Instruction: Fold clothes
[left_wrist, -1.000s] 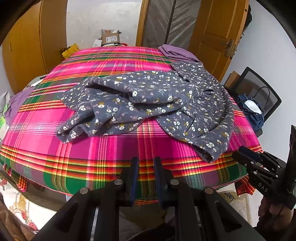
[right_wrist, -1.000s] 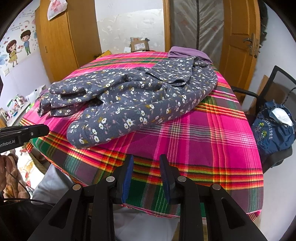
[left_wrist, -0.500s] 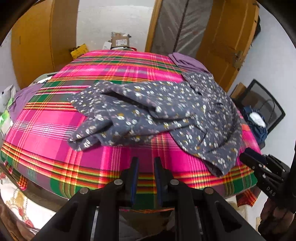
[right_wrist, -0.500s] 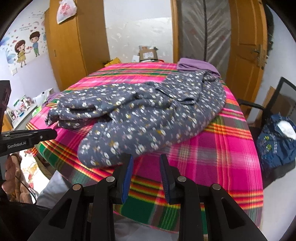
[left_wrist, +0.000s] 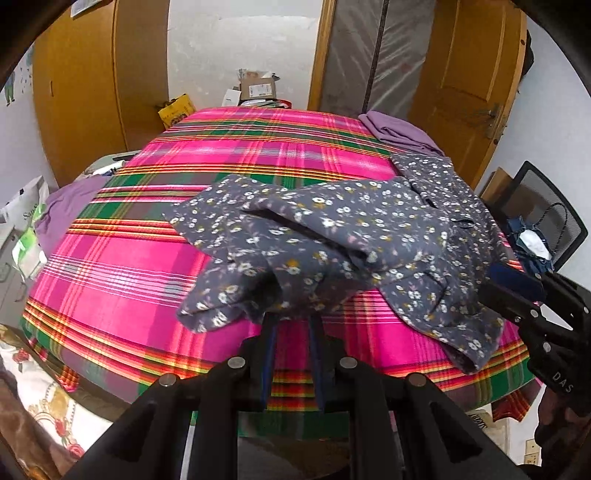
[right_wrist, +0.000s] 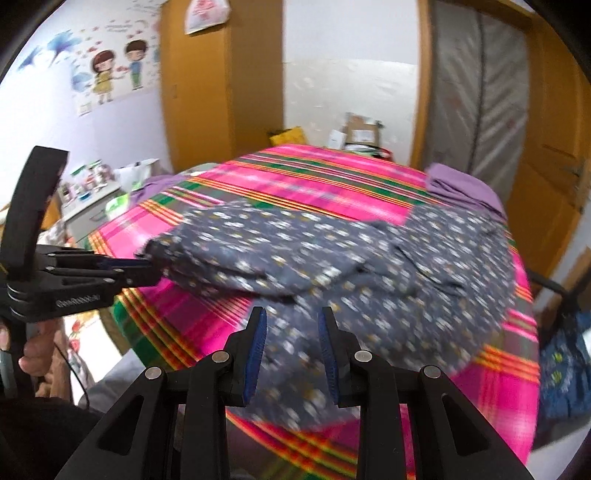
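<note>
Left wrist view — floral garment crumpled across the near half of the plaid cover, one bunched end just ahead of the left gripper, jaws parted and empty. Right gripper likewise parted above the other end, nothing pinched. Best to take a single layer at each hem corner — not the bunch — then lift and spread flat before any fold.

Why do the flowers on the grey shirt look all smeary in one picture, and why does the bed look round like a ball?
Right wrist view: the grey flowered garment and pink plaid bedspread are smeared by motion blur. Left wrist view: sharper, so single flowers show on the garment. Both views: the fisheye lens bulges the bed and darkens the picture's corners.
</note>
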